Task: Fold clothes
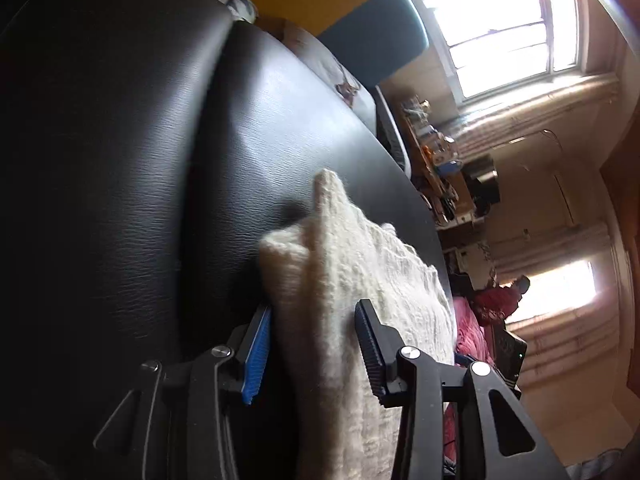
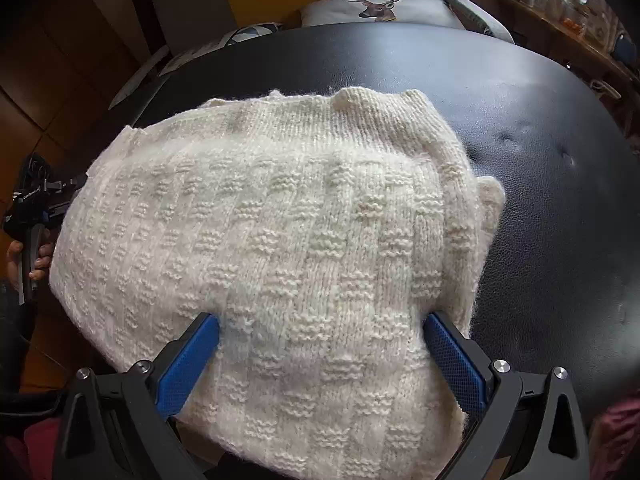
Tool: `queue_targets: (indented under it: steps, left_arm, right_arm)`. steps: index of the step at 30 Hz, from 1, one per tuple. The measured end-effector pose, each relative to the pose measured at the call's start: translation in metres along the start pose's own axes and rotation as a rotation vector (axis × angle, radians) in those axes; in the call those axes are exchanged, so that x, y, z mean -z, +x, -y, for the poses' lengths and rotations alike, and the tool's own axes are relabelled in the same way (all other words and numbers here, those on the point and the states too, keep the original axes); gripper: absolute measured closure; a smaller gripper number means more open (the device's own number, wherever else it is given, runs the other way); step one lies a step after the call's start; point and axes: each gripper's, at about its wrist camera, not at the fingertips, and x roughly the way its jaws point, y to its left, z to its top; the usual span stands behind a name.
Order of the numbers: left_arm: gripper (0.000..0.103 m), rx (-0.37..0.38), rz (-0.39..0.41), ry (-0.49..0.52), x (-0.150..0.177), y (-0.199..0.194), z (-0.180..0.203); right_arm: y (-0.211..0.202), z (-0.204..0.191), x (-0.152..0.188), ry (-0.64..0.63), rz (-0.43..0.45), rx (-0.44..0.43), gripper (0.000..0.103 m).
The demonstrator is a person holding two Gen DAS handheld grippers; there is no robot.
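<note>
I see the cream knit sweater (image 2: 280, 240) soft and thick on the black cushion (image 2: 540, 200); both the left gripper (image 1: 312, 344) and the right gripper (image 2: 320, 356) stand wide open astride it, gripping nothing; I would pinch a doubled edge.

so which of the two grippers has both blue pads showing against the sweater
The right gripper: both its blue pads flank the cream knitted sweater. The left gripper shows one blue pad and one black finger.

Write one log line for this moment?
left gripper: open around sweater | right gripper: open around sweater | sweater: folded on black table
</note>
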Motion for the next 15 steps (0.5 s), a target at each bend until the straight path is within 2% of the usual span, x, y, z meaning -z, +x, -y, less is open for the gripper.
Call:
queue_targets:
  steps: [2, 3, 4, 10, 12, 15]
  left_arm:
    - [0.058, 0.007, 0.001, 0.012, 0.003, 0.008, 0.004]
    - [0.064, 0.011, 0.001, 0.018, 0.005, 0.012, 0.007]
    - [0.081, 0.014, 0.001, 0.023, 0.007, 0.016, 0.009]
    - [0.088, -0.048, 0.073, -0.031, 0.012, 0.005, 0.021]
    - [0.088, -0.063, 0.087, -0.045, 0.009, 0.001, 0.024]
    - [0.088, -0.113, 0.116, -0.039, 0.002, -0.01, 0.03]
  right_arm:
    - [0.002, 0.0, -0.003, 0.002, -0.002, 0.003, 0.0]
    - [0.003, 0.0, -0.003, 0.005, 0.002, 0.004, 0.0]
    - [0.003, 0.0, -0.004, 0.007, 0.006, 0.005, 0.0]
    - [0.001, -0.007, 0.001, -0.018, 0.018, -0.005, 0.0]
    - [0.002, -0.01, 0.0, -0.066, 0.003, -0.009, 0.0]
    - [-0.009, -0.014, -0.006, -0.155, 0.029, -0.046, 0.0]
